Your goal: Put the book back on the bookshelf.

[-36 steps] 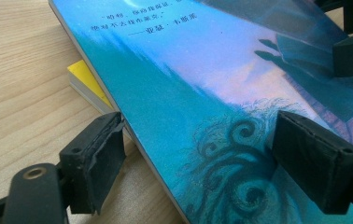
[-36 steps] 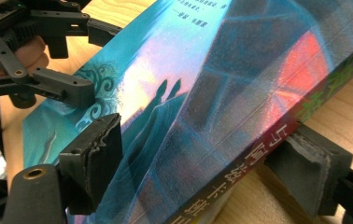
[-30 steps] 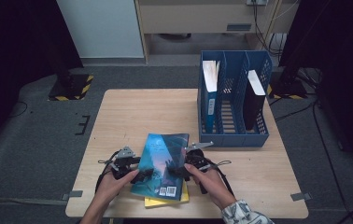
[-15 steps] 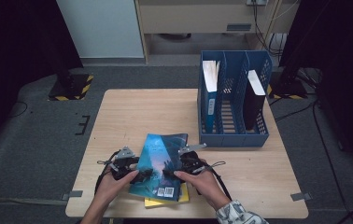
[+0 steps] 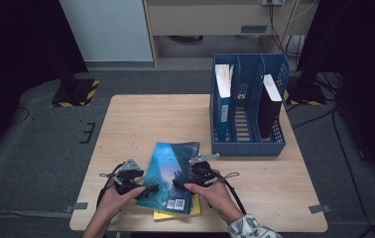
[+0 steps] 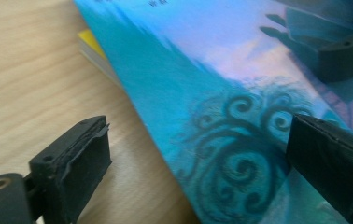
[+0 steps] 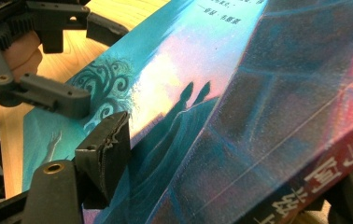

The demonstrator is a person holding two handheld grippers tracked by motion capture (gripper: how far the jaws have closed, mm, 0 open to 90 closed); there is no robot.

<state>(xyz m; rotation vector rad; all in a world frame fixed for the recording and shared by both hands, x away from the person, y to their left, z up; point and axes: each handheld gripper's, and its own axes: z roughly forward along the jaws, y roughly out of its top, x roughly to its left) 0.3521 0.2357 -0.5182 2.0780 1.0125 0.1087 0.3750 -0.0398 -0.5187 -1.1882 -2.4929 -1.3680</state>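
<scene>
Near the surface's (image 5: 141, 124) front edge, my right gripper (image 5: 188, 181) pinches the blue book's (image 5: 168, 173) spine side. My left gripper's (image 5: 148, 189) fingers have just been spreading, the book's other edge loose between them.

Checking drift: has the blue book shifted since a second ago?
No. The blue book sits at the same spot relative to the blue file rack and the table's near edge.

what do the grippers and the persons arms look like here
Both grippers, left and right, are black, with blocky black jaws faced with worn dark pads and round screw holes in the jaw arms. Each carries a small grey three-cornered plate on top and trails a thin black cable. The right sleeve is pale with a dark pattern; the left forearm is bare.
</scene>
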